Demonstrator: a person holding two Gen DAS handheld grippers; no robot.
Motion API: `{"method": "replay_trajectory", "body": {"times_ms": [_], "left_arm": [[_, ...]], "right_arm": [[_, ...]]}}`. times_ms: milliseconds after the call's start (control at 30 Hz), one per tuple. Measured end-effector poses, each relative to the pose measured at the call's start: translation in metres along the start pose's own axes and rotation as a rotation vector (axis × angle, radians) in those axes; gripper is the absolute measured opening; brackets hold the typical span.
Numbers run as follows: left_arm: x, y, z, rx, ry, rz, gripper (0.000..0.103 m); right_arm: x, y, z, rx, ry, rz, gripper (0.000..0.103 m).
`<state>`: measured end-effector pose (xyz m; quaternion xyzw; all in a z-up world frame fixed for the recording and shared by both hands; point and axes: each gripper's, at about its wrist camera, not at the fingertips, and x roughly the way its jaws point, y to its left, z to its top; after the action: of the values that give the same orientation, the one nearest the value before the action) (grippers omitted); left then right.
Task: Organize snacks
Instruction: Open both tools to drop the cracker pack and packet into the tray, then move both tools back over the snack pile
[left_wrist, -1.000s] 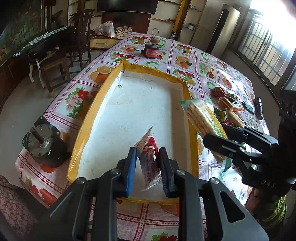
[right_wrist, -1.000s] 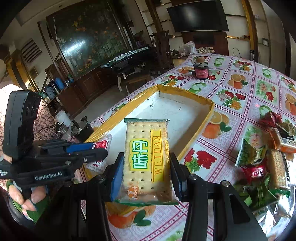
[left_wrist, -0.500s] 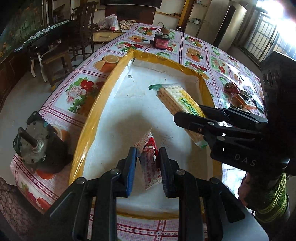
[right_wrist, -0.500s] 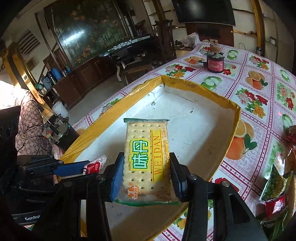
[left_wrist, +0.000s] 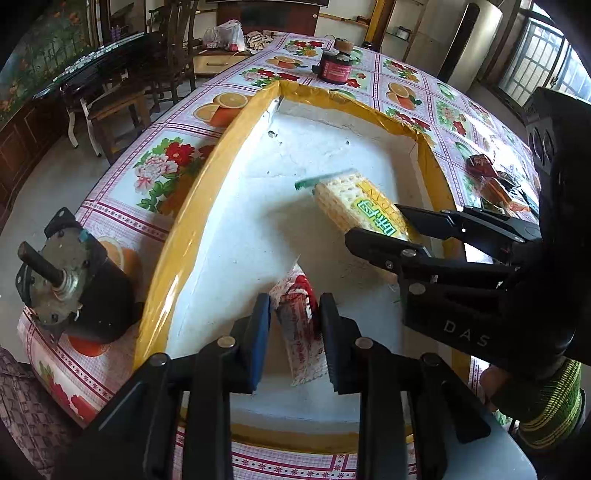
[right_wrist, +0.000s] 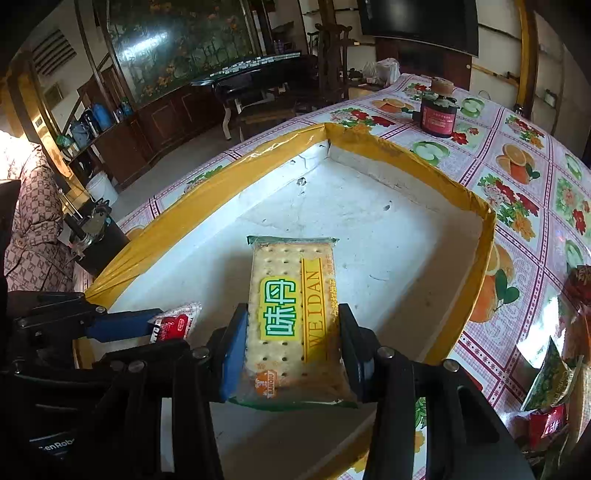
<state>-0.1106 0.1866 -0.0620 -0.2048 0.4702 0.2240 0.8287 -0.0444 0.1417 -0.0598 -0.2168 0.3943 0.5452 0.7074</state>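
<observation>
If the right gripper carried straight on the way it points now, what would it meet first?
Probably the white floor of the yellow-rimmed box: the right gripper, shut on the cracker pack, points down into it, nothing between. Depth is unclear.

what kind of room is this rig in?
Likely a home living or dining room: a table under a fruit-and-flower oilcloth, dark wooden chairs, a wall-mounted TV and a large painted floral panel over wooden cabinets.
</observation>
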Motion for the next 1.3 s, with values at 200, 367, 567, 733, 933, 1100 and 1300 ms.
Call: {"method": "replay_trajectory", "body": {"times_ms": [200, 367, 567, 733, 933, 1100, 1300], "left_arm": [[-0.008, -0.007, -0.001, 0.034, -0.025, 0.045, 0.044], [-0.03, -0.01, 0.002, 0.037, -0.091, 0.047, 0.069], [-0.047, -0.015, 0.004, 0.011, -0.137, 0.027, 0.076], [-0.06, -0.033, 0.004, 0.019, -0.155, 0.007, 0.079], [-0.069, -0.067, -0.002, 0.072, -0.175, -0.022, 0.082], [-0.068, -0.101, -0.007, 0.126, -0.167, -0.03, 0.082], [-0.068, -0.138, -0.015, 0.191, -0.162, -0.053, 0.084]], "right_arm": [[-0.015, -0.004, 0.001, 0.015, -0.034, -0.004, 0.06], [-0.052, -0.015, -0.004, 0.04, -0.114, -0.011, 0.067], [-0.092, -0.044, -0.029, 0.126, -0.174, -0.035, 0.069], [-0.122, -0.068, -0.056, 0.197, -0.206, -0.077, 0.069], [-0.163, -0.093, -0.098, 0.269, -0.249, -0.156, 0.07], [-0.188, -0.111, -0.128, 0.315, -0.27, -0.221, 0.071], [-0.206, -0.134, -0.164, 0.385, -0.26, -0.266, 0.072]]}}
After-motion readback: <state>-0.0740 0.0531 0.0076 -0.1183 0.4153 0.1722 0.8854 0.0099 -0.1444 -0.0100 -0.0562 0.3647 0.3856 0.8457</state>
